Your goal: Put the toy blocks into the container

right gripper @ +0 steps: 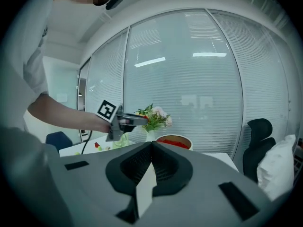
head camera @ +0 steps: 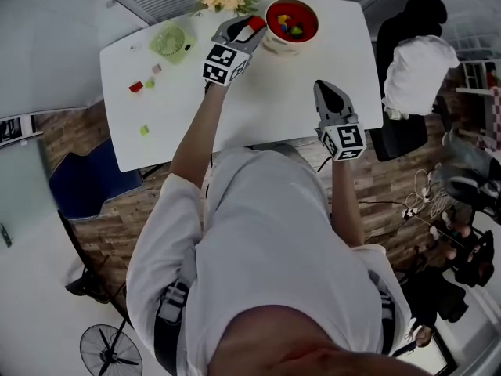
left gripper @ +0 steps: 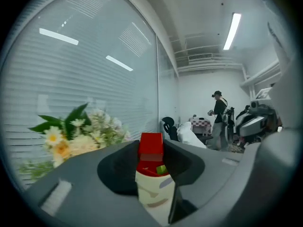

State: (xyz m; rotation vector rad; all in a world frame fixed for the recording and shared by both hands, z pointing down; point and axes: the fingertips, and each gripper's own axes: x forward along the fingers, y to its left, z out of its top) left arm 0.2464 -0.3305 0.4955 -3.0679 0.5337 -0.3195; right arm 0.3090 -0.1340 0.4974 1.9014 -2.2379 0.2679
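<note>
Red block (head camera: 257, 23) pinched between the jaws of the left gripper (head camera: 249, 31), just at the 9 o'clock rim of the container (head camera: 283, 44). Right gripper (head camera: 326, 91) at the container's 5 o'clock, jaws pressed together on nothing. Loose blocks (head camera: 136, 87) well off toward 8 o'clock on the table (head camera: 258, 108).
</note>
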